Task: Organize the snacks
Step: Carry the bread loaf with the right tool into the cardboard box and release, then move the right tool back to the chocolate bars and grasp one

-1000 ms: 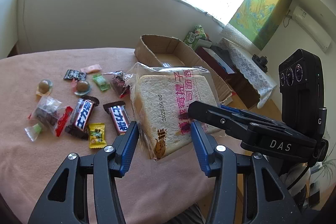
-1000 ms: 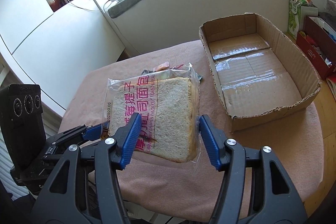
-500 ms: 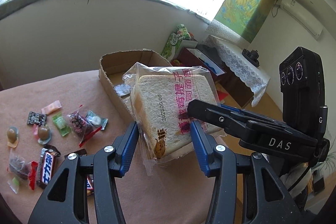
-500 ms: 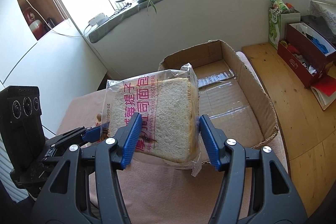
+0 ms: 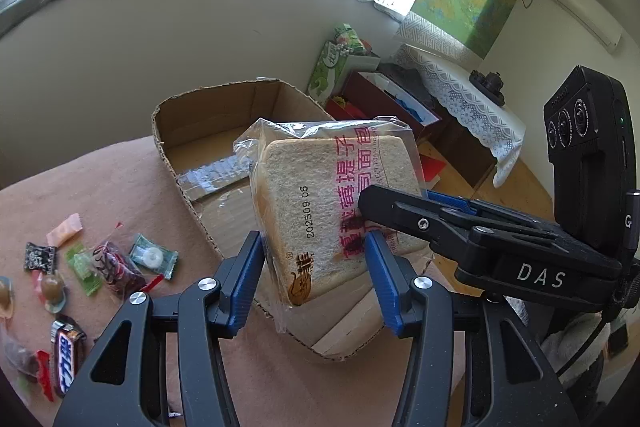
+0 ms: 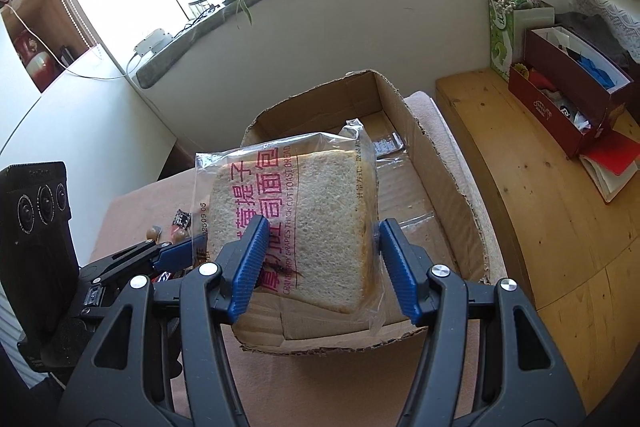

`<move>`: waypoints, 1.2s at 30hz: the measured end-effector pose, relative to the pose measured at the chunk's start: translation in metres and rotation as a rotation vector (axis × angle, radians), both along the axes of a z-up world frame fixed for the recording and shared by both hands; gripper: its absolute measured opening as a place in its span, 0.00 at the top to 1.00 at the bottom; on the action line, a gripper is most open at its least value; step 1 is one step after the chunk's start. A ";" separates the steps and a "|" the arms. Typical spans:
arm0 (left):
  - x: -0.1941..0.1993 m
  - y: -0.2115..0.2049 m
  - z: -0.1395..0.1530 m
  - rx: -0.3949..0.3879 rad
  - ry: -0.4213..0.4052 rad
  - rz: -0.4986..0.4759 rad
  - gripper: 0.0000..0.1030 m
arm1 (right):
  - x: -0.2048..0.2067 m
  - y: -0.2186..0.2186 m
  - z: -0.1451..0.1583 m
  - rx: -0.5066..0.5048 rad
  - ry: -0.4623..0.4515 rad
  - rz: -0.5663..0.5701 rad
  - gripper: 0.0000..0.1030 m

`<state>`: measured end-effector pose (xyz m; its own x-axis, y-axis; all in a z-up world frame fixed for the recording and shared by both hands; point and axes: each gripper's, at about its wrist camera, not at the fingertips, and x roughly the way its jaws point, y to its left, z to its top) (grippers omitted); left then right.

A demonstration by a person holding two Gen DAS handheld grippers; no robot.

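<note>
Sunlit from a far window, the table (image 5: 120, 187) carries an open cardboard box (image 5: 208, 115) with the bagged bread (image 5: 320, 203) held above its near end. Both the left claw (image 5: 314, 279) and right claw (image 6: 320, 267) pinch the bag from opposite edges. Uneven release could tip the loaf onto the box rim or crush the soft slices; the slippery plastic may also slide free. Small sweets (image 5: 112, 263) wait at left.

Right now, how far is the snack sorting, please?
Done: nothing lies in the brown cardboard box yet. In hand: the left gripper and right gripper together hold the clear-bagged sliced toast bread over the box. Left: the small wrapped candies and chocolate bars on the pink tablecloth.
</note>
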<state>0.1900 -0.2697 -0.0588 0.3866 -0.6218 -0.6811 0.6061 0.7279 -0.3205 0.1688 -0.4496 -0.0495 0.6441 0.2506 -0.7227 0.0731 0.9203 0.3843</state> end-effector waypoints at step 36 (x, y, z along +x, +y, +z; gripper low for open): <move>-0.048 0.156 0.010 0.156 -0.219 0.274 0.24 | -0.028 0.132 0.022 -0.223 -0.104 0.094 0.27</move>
